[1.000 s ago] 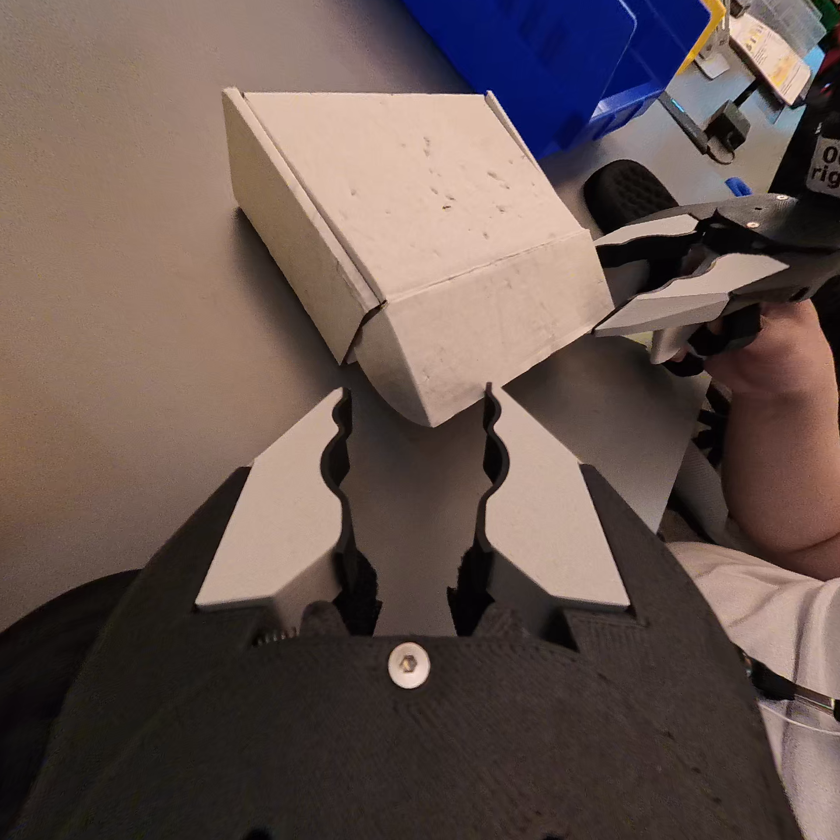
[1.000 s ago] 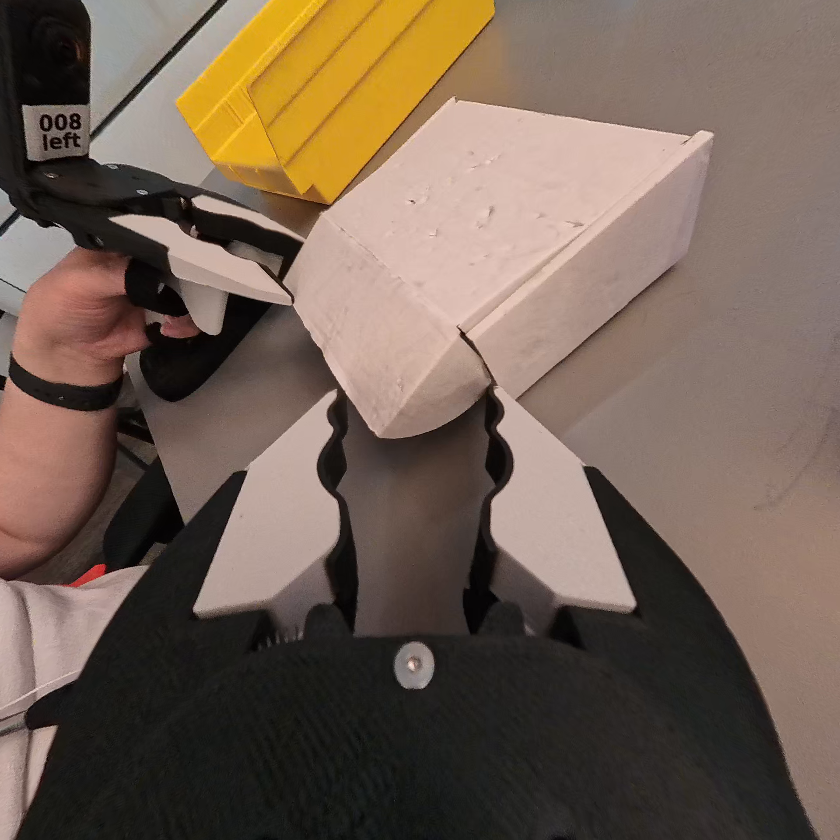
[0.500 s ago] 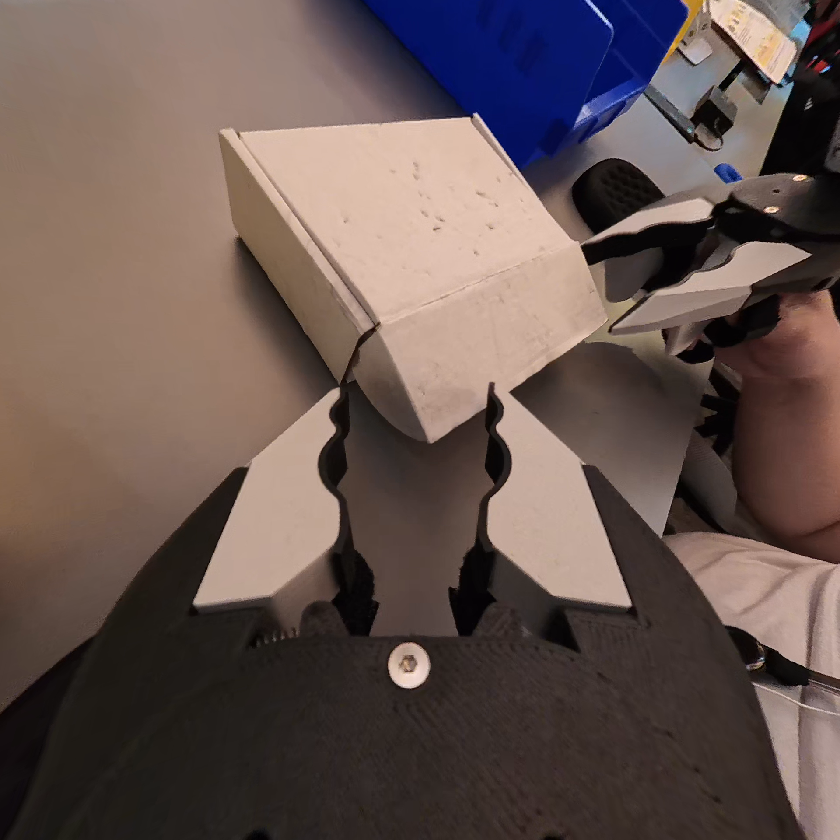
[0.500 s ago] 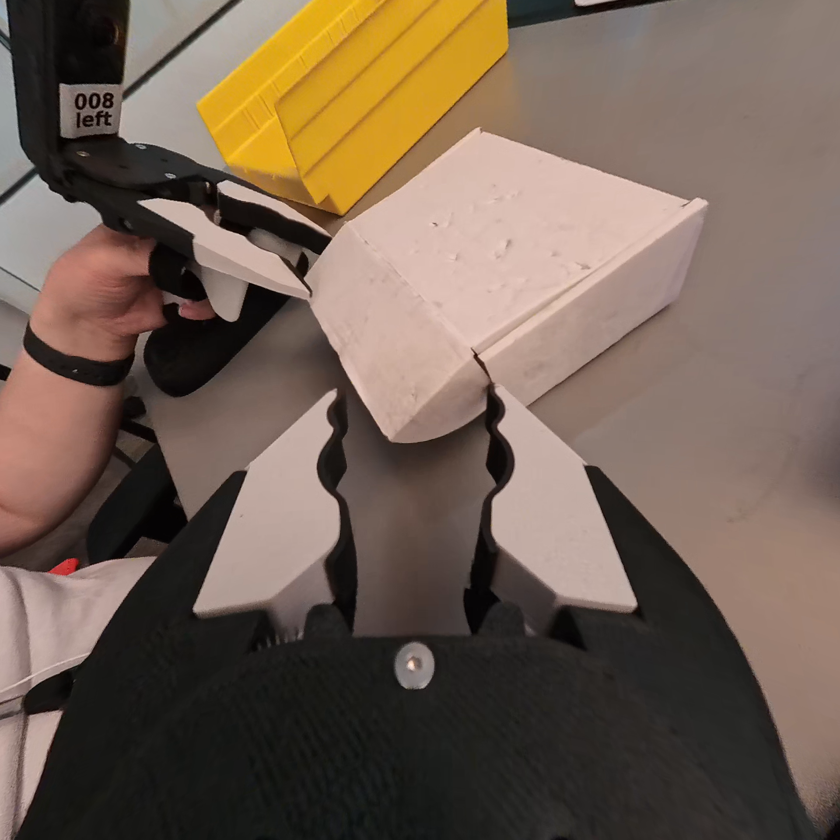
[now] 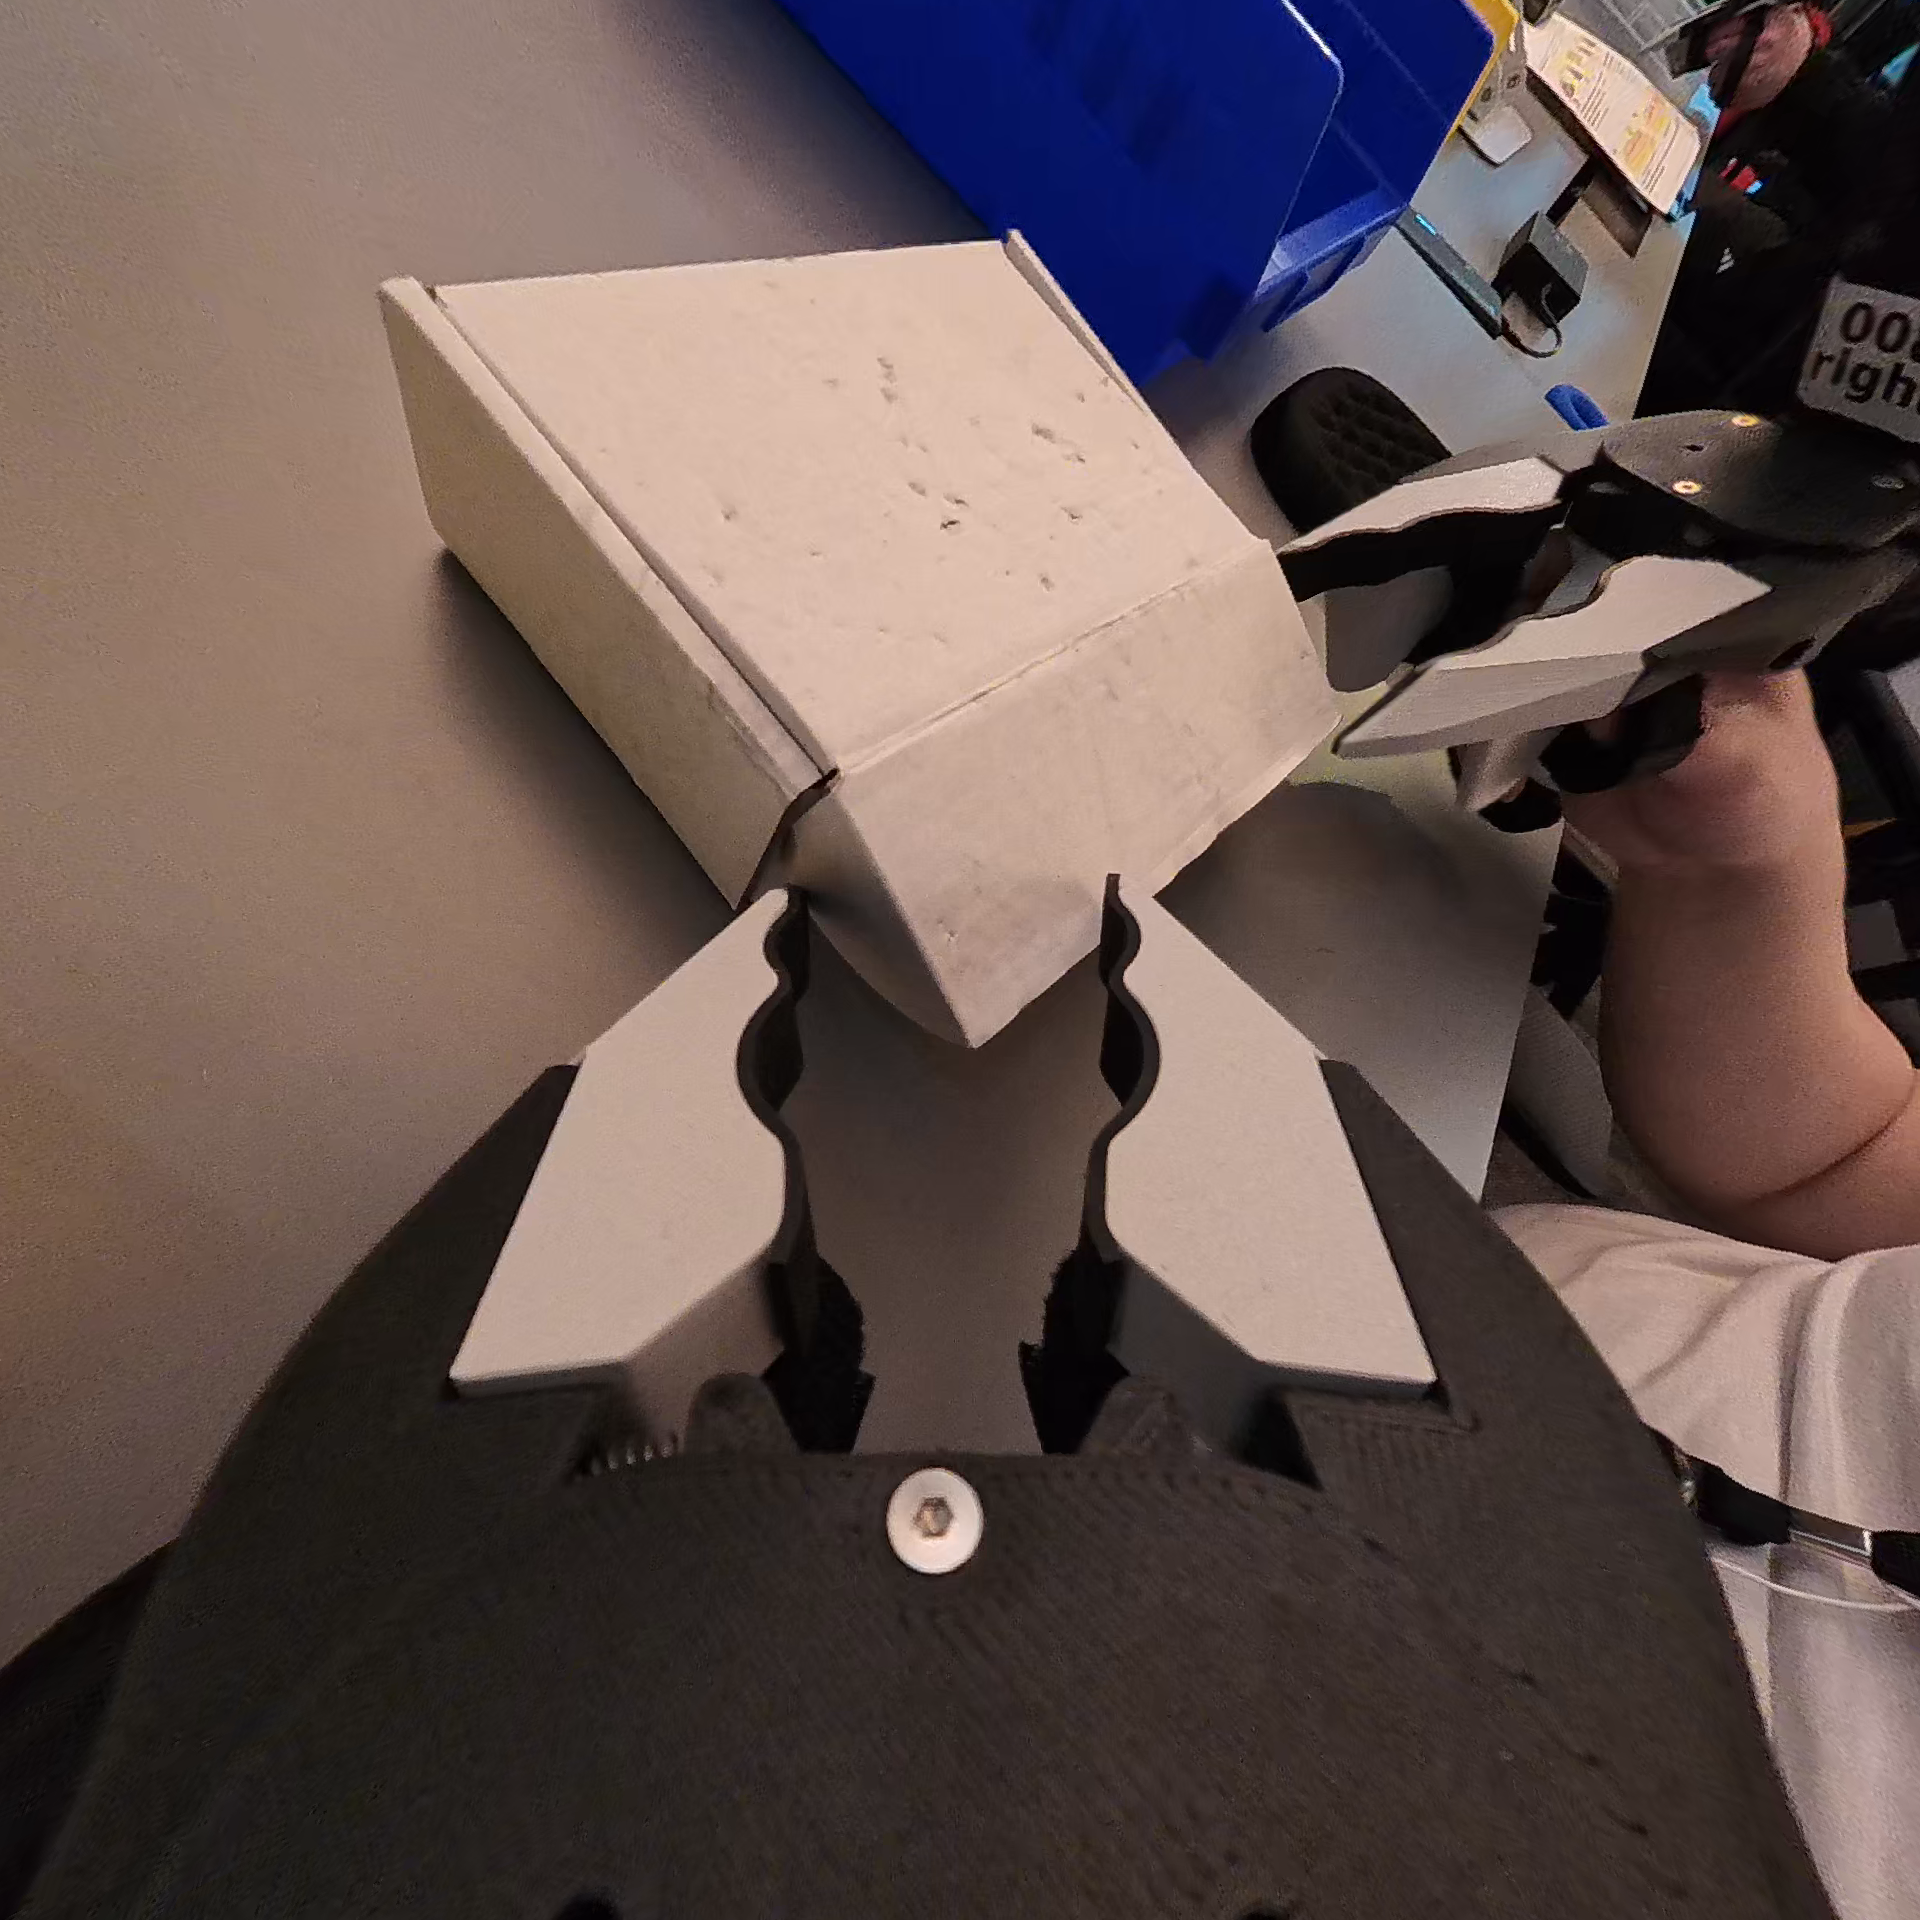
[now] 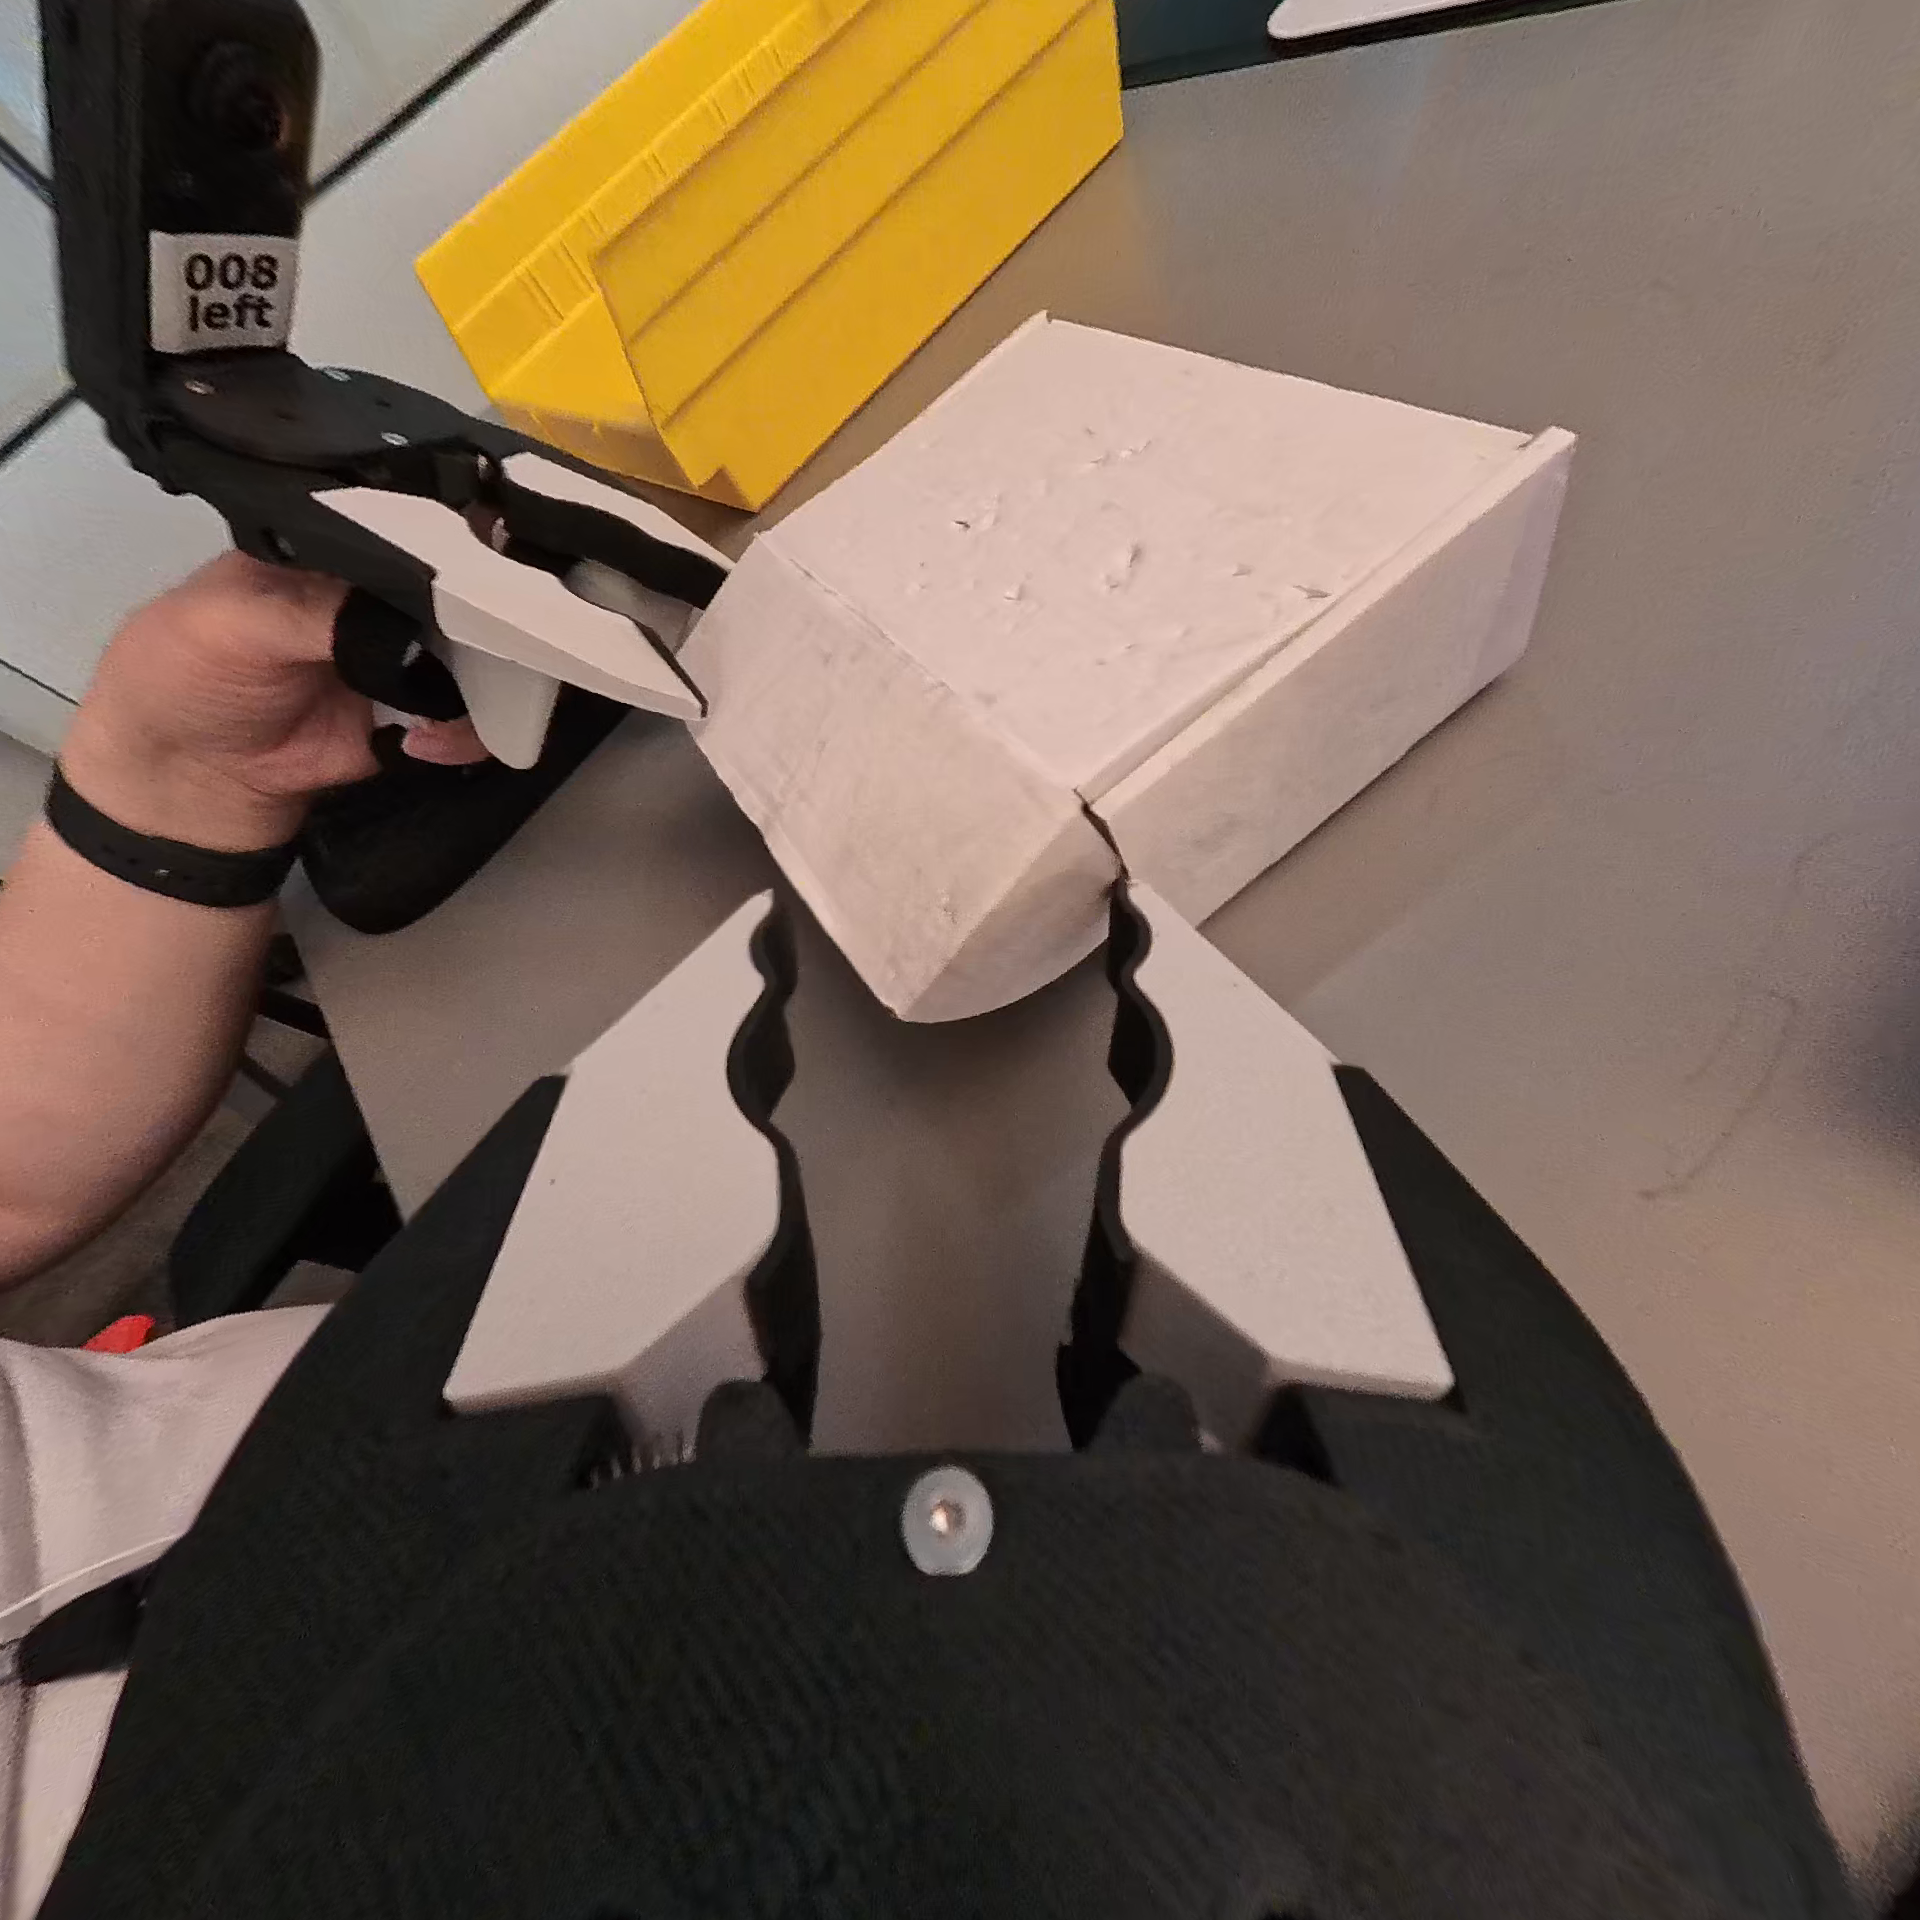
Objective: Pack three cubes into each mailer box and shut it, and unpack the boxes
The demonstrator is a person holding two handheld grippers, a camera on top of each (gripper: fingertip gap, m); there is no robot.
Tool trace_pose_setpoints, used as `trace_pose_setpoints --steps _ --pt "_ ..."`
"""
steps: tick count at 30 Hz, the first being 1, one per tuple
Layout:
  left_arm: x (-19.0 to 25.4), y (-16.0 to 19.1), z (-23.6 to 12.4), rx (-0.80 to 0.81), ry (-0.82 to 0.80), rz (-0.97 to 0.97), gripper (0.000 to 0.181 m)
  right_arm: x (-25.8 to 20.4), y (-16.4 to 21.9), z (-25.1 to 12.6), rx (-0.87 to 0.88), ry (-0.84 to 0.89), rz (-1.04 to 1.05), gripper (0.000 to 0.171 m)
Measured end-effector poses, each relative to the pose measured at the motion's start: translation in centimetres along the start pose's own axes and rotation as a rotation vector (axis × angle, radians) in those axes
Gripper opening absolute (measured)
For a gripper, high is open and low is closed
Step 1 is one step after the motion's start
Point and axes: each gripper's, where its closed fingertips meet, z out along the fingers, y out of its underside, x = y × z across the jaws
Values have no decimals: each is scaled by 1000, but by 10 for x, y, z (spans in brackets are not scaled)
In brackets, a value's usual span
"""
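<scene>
Left hand-held gripper (image 5: 951, 899) sitting w/ jaws apart at the front-left corner of the white mailer box (image 5: 831, 551), right hand-held gripper (image 6: 945, 914) likewise spread at the opposite front corner. Box lying closed on the grey surface (image 5: 208, 727), front flap bulging out. Blue bin (image 5: 1122, 135) behind; yellow bin (image 6: 790, 229) too.
</scene>
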Motion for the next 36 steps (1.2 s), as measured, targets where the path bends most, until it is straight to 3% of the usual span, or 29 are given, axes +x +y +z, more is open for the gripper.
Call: trace_pose_setpoints --steps 1,13,24,36 --pt "0 0 0 1 1 -3 55 1 1 0 -8 20 -8 57" --pt "3 2 3 -11 2 21 53 -2 0 7 -1 9 -36 69" --pt "2 4 5 -24 0 -2 52 12 -1 7 6 67 -53 61" --pt "-3 4 6 -37 -23 2 53 13 1 11 11 4 -44 58"
